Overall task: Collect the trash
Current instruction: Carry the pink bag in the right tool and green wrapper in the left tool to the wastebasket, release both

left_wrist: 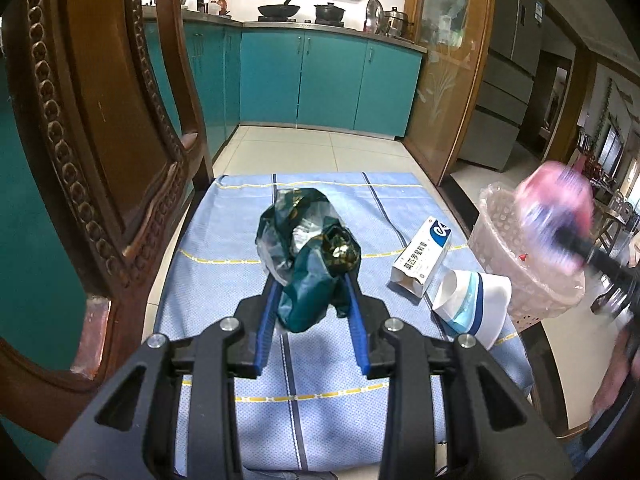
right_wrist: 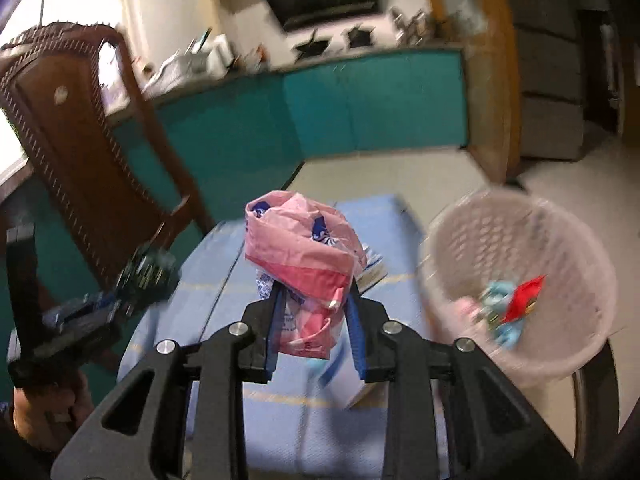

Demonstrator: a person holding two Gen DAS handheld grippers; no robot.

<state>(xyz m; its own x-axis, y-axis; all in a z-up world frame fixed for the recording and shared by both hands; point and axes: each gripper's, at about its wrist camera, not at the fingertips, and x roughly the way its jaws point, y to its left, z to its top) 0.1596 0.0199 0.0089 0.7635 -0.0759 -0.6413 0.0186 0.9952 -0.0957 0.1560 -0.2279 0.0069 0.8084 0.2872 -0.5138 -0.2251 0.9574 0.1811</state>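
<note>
Gripping a crumpled pink wrapper (right_wrist: 304, 256), the right gripper (right_wrist: 314, 304) sits left of the lined wastebasket (right_wrist: 520, 240) at frame right. Left gripper (left_wrist: 310, 292) clamps a dark green wrapper (left_wrist: 308, 248). Released now, the pink wrapper would likely miss.

A white and blue carton (left_wrist: 422, 255) lying on the table carries a row of printed Chinese characters along its side and a blue logo panel at its far end; the characters cannot be made out reliably. Blue print on the pink wrapper (right_wrist: 304, 248) is blurred and unreadable.
</note>
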